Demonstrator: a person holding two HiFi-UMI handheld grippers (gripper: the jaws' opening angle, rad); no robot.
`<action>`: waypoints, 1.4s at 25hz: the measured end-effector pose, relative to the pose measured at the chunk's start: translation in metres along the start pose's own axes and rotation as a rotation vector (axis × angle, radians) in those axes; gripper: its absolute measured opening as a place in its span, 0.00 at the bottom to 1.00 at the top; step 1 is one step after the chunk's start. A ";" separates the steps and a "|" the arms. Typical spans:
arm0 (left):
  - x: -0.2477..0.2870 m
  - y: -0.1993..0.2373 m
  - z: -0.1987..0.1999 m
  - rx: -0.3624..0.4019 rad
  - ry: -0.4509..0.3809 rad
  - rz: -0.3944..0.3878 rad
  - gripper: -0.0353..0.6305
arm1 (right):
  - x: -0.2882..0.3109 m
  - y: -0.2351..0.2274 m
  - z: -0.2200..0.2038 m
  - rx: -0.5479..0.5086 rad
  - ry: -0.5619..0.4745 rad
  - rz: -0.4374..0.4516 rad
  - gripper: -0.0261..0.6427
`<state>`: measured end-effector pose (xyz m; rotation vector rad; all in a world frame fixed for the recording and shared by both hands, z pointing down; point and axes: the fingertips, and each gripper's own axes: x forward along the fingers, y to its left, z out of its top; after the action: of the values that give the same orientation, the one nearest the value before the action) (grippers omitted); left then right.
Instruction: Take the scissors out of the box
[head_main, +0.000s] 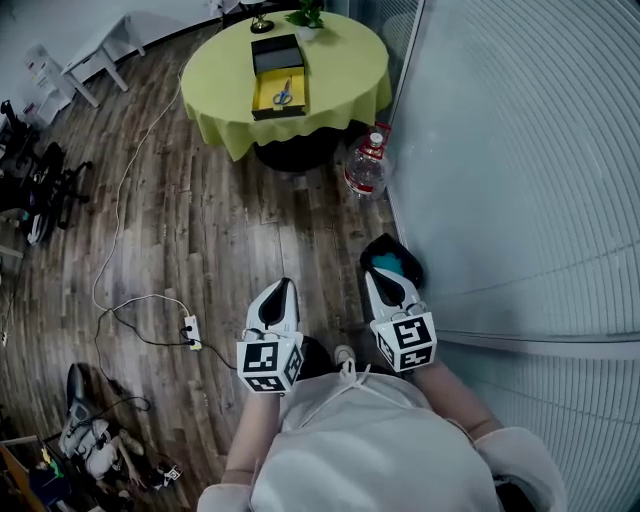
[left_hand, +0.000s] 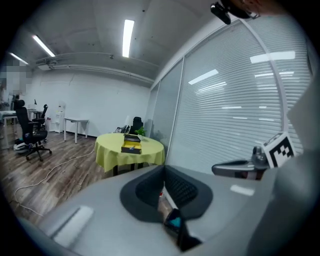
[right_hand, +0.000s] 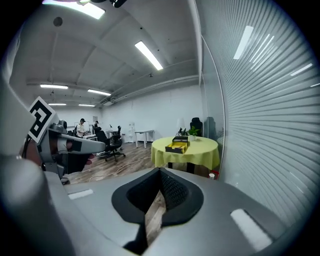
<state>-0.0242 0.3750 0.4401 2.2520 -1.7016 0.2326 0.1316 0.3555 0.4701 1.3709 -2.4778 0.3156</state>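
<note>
A round table (head_main: 225, 80) with a yellow-green cloth stands far ahead of me. On it lies a black box (head_main: 279, 78) with a yellow inside and its lid open, and in it the blue-handled scissors (head_main: 283, 94). The box also shows small in the left gripper view (left_hand: 131, 145) and the right gripper view (right_hand: 177, 146). My left gripper (head_main: 283, 292) (left_hand: 164, 170) and right gripper (head_main: 386, 272) (right_hand: 161, 173) are held side by side over the wood floor, well short of the table. Both look shut, with nothing in them.
A water bottle (head_main: 367, 166) with a red cap stands on the floor by the table's foot. A glass wall with blinds (head_main: 520, 150) runs along the right. A power strip (head_main: 192, 331) and cable lie on the floor at left. Office chairs (head_main: 40, 185) stand farther left.
</note>
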 end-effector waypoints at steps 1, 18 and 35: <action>0.012 0.006 0.001 0.003 0.011 0.002 0.06 | 0.011 -0.005 0.002 0.003 0.007 -0.001 0.04; 0.260 0.186 0.107 0.052 0.025 -0.132 0.06 | 0.290 -0.070 0.099 0.014 0.079 -0.153 0.04; 0.390 0.275 0.150 0.024 0.037 -0.110 0.06 | 0.451 -0.107 0.149 0.018 0.115 -0.116 0.04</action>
<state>-0.1860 -0.0979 0.4603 2.3357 -1.5584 0.2695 -0.0263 -0.1042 0.4962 1.4542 -2.2980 0.3797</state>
